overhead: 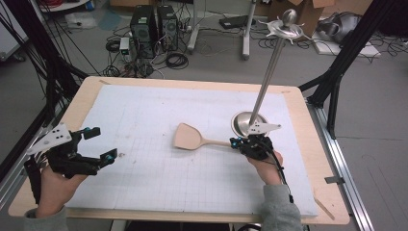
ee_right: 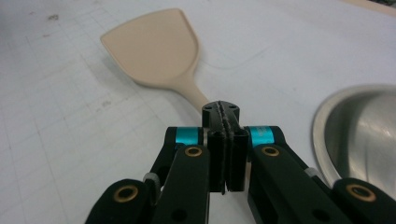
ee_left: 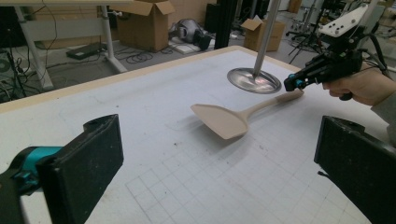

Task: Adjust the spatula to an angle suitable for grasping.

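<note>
A beige spatula points its blade left over the white grid mat. My right gripper is shut on the end of the spatula's handle. In the right gripper view the closed jaws pinch the handle, and the spatula blade stretches away ahead. In the left gripper view the spatula casts a shadow on the mat and looks slightly raised. My left gripper rests at the left of the mat, open, with nothing between its jaws.
A metal stand with a round base and a tall pole rises just behind the right gripper; the stand's base lies close on its right. Beyond the wooden table edge lie computers, cables and boxes on the floor.
</note>
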